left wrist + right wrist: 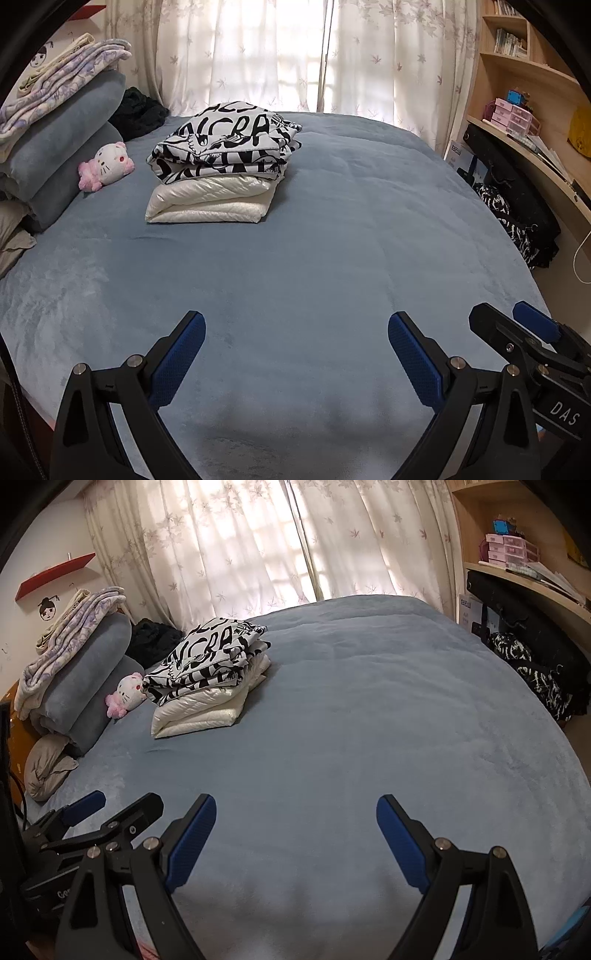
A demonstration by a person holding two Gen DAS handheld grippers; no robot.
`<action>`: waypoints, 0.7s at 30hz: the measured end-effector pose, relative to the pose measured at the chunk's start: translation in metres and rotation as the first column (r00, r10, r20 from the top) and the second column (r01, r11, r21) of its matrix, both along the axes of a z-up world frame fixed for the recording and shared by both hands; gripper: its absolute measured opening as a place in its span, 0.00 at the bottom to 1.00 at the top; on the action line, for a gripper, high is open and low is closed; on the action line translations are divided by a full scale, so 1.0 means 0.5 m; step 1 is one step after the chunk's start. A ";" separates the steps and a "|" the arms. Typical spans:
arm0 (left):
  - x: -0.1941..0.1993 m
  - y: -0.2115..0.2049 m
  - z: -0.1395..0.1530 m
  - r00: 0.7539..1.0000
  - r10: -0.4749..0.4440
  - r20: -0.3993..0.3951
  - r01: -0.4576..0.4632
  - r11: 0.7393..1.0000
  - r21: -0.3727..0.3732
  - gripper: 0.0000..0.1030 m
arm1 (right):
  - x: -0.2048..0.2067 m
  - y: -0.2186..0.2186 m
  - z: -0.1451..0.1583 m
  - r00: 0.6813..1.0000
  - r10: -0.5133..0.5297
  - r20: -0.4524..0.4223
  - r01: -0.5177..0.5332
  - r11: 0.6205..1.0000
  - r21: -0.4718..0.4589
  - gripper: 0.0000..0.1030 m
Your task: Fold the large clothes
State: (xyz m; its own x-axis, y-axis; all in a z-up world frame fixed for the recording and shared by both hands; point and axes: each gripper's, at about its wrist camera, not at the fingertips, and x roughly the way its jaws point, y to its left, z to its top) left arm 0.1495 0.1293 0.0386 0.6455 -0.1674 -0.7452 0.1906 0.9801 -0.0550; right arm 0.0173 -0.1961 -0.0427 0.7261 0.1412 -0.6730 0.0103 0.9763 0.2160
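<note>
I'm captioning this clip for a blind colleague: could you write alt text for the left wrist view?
Open left tongs hover empty over a blue bed. Farther back sits a folded black-and-white printed garment stacked on a folded white one, with a pink-and-white plush cat to their left. The right tongs show at lower right.

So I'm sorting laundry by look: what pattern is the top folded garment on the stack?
Black lettering on white, top folded garment, clearest in the left wrist view.

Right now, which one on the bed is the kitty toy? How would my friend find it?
Start at the big blue bed and look toward the grey rolled bedding at its left side. The kitty plush lies against that bedding, left of the folded clothes stack. It alone is small, white and pink, with a face.
</note>
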 end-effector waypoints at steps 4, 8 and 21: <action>-0.006 -0.001 0.004 1.000 0.002 0.008 -0.002 1.000 0.004 0.95 | -0.003 -0.002 0.003 1.000 0.001 0.003 -0.001 1.000 0.003 0.87; -0.009 -0.001 0.008 1.000 -0.002 0.009 0.002 1.000 0.005 0.95 | -0.003 -0.006 0.004 1.000 0.002 0.003 -0.002 1.000 0.007 0.86; -0.020 -0.006 0.011 1.000 0.010 0.019 -0.010 1.000 0.021 0.94 | -0.005 -0.009 0.003 1.000 0.000 -0.007 0.000 1.000 0.013 0.87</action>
State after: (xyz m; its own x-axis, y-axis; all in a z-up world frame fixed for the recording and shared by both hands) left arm 0.1398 0.1263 0.0443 0.6610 -0.1454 -0.7362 0.1816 0.9829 -0.0311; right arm 0.0150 -0.2006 -0.0410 0.7216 0.1502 -0.6759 0.0115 0.9734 0.2286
